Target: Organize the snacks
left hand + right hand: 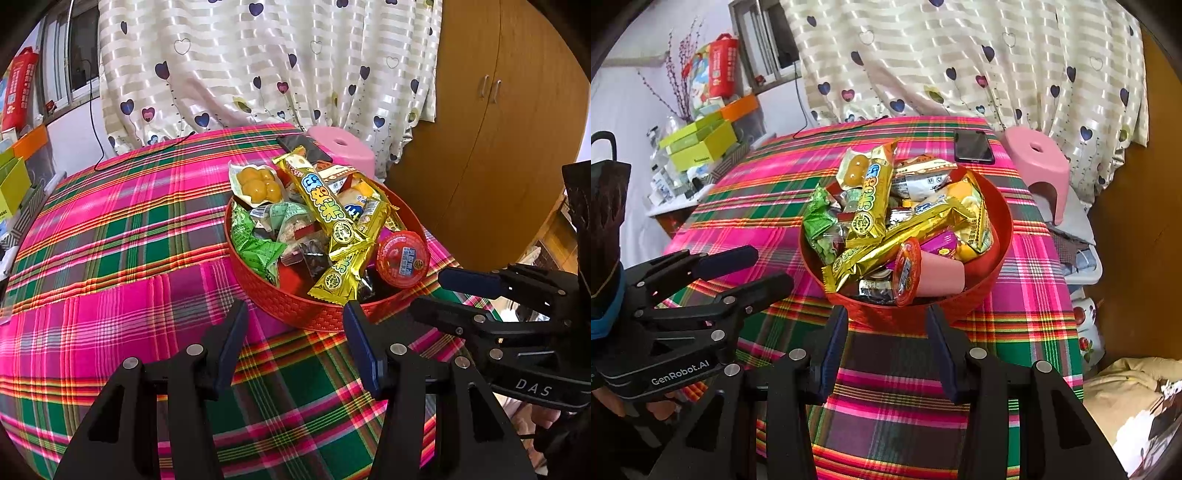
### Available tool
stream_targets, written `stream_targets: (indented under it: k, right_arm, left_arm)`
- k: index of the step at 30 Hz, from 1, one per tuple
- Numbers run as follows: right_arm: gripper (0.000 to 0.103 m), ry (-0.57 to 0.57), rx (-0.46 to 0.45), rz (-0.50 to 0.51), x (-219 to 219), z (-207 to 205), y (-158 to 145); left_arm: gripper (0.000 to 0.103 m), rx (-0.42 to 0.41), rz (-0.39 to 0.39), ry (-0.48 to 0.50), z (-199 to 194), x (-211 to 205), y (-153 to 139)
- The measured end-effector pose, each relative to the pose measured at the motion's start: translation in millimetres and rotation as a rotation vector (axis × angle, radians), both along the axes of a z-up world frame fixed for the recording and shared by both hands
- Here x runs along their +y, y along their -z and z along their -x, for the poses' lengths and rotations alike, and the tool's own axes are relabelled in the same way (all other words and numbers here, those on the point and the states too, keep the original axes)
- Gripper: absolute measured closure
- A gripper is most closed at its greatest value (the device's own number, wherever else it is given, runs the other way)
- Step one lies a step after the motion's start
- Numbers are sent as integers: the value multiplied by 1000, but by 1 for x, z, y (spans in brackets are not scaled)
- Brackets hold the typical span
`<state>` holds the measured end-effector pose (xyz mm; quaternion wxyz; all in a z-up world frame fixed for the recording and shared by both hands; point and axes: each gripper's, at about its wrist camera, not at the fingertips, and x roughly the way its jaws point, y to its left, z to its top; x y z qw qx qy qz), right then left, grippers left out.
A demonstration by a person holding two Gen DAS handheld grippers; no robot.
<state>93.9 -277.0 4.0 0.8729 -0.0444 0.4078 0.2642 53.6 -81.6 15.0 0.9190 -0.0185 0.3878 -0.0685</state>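
A round red basket [295, 308] [991, 266] sits on the plaid cloth, piled with snacks. On top lie long gold bars [325, 201] [873, 201], green packets [255, 245] [820, 218], a clear pack of yellow balls [255, 182] and a jelly cup with a red lid [403, 258] [907, 273]. My left gripper [295, 317] hovers just short of the basket's near rim, open, with nothing between its fingers. My right gripper [886, 319] is likewise open and empty at the near rim. Each gripper shows in the other's view: the right gripper [430, 291], the left gripper [768, 267].
The table wears a pink, green and red plaid cloth [122, 266] [1034, 295]. A dark phone [973, 146] [306, 146] lies beyond the basket. A pink stool [1039, 158] [343, 146] stands at the far right corner. Boxes [701, 142] crowd a shelf to the left; a heart-patterned curtain hangs behind.
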Motion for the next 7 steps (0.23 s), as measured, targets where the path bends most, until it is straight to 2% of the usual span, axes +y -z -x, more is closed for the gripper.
stream_targets:
  k: [7]
  right_arm:
    - [61,11,1,-3,-4,-2,0]
  left_arm:
    - [49,-3,4,5,0,1,1]
